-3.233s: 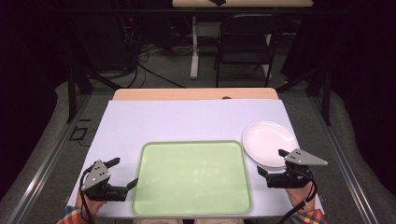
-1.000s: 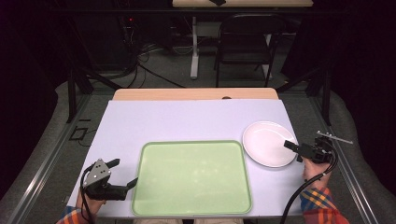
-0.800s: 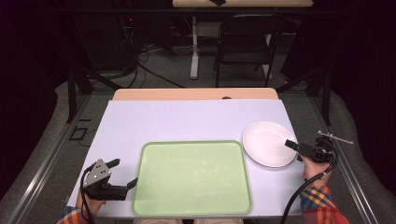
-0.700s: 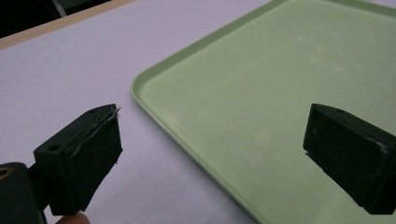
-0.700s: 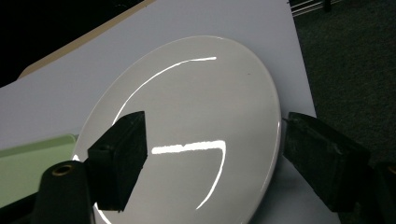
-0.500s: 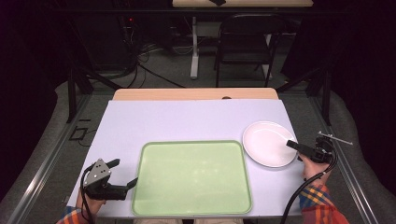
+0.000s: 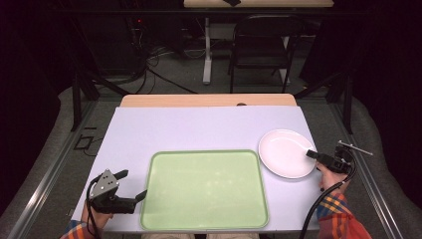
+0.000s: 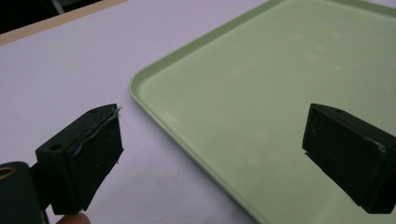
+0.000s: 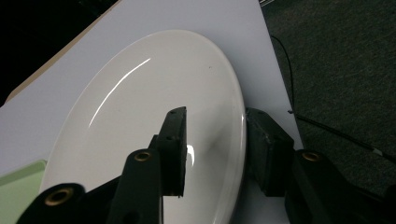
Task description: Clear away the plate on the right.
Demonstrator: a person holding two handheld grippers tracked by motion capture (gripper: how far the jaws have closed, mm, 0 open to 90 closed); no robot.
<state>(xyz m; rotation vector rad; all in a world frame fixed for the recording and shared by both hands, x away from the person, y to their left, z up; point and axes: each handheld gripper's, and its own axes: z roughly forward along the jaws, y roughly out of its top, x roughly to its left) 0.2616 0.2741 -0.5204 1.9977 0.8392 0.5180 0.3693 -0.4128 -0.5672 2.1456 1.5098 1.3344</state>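
bare table [image 7: 199,127] beyond green tray [image 7: 204,189], tray bed open, white plate [image 7: 286,152] crowding the right edge

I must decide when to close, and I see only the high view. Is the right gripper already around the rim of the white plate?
Observer: Yes. The right gripper has one jaw above the white plate and the other outside its rim, with a gap left; it is not yet closed.
Operator: And the left gripper, does it hold the tray?
Observer: No. The left gripper is wide open and holds nothing. One jaw is over the green tray, the other over the table.
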